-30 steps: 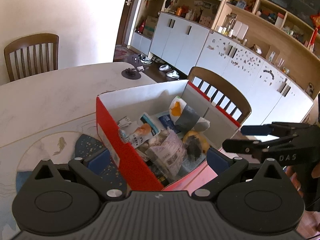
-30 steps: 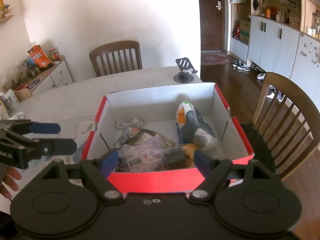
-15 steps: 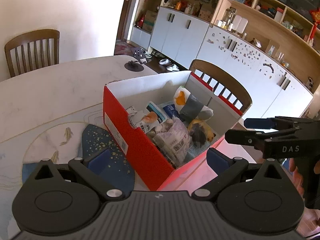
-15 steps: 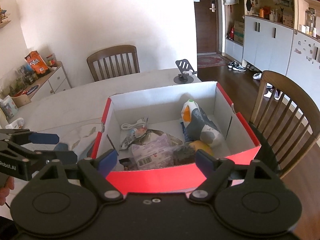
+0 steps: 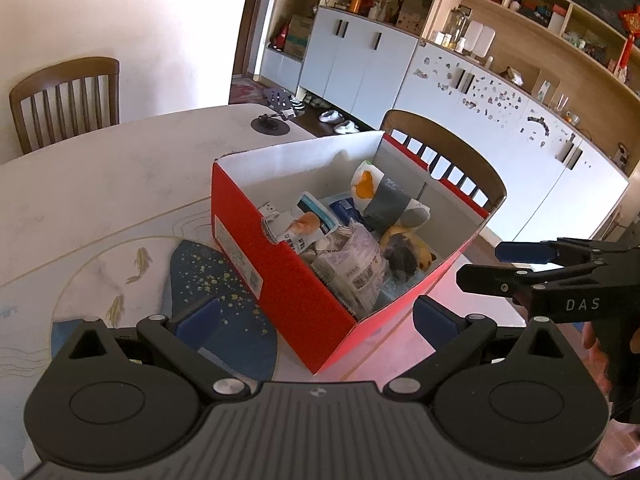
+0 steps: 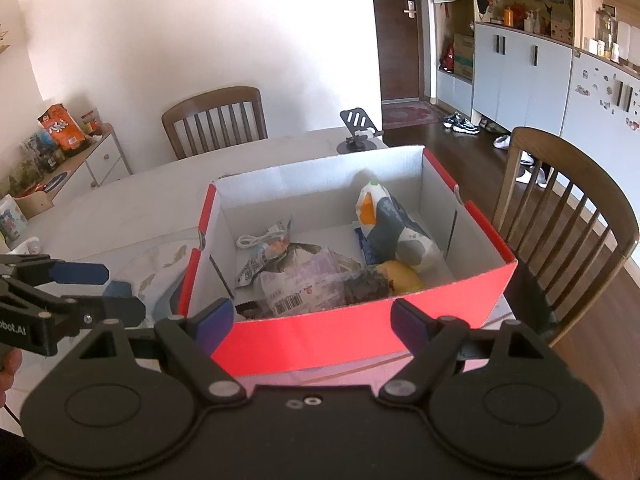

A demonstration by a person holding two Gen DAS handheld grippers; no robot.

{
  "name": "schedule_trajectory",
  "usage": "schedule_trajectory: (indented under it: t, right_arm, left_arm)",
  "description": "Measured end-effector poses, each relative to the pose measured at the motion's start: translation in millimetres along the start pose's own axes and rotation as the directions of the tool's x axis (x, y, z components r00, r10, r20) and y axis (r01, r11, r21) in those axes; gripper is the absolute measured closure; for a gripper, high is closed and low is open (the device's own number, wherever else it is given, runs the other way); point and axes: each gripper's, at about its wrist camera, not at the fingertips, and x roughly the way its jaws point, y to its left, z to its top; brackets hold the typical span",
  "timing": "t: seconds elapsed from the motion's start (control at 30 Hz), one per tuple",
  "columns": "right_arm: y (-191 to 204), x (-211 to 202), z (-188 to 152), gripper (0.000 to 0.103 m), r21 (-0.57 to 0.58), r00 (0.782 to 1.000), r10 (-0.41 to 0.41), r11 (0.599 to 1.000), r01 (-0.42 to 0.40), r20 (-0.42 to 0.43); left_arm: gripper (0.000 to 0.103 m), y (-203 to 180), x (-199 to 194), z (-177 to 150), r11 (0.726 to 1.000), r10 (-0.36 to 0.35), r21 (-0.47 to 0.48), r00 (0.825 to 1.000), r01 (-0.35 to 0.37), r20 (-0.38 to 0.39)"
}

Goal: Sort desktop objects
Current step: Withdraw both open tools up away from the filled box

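- The red box (image 6: pixel 360 332) sits on the worktop (image 5: pixel 100 184), open-topped, near the worktop's edge on the side of a chair (image 6: pixel 568 216).
- Inside lie a white cable (image 6: pixel 260 238), a purple packet (image 6: pixel 304 288), a grey-and-orange pouch (image 6: pixel 396 224), a dark-spotted yellow thing (image 6: pixel 384 280) and other wrappers, piled loosely and overlapping.
- The right gripper (image 6: pixel 312 320) hangs just before the box's near wall, jaws wide apart, nothing between the pads but the wall beyond them.
- The left gripper (image 5: pixel 316 316) sits at the box's corner, jaws likewise spread and empty; in the right view it shows from the side at the left edge, apart.
- Risk: a reach from here could catch the near wall with a fingertip and shove the box toward the edge; the cardboard looks light and nothing pins it.
- Risk: the packets overlap, so a grab on the purple one may drag its neighbour up, or slip off the slick film.
- Risk: both grippers are close together at the same corner; reaching in at once could make them knock.
- The cable is thin and loose; pinching one loop could trail the rest.
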Motion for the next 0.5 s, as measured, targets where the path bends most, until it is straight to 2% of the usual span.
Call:
schedule_trajectory:
  t: [0.2,0.5]
  right_arm:
    - [1.3,-0.1,-3.2,0.018,0.006,1.0,-0.001,1.0,0.001,-0.007]
    - [3.8,-0.6,-6.7,0.018,0.015,1.0,-0.002,1.0,0.002,-0.011]
  left_arm:
    - [0.0,0.5,4.3,-5.1,1.0,-0.013,-0.021,0.999,0.012,-0.036]
    - [0.0,-0.2,0.3,-6.9,1.0,-0.006,-0.008,1.0,0.006,-0.021]
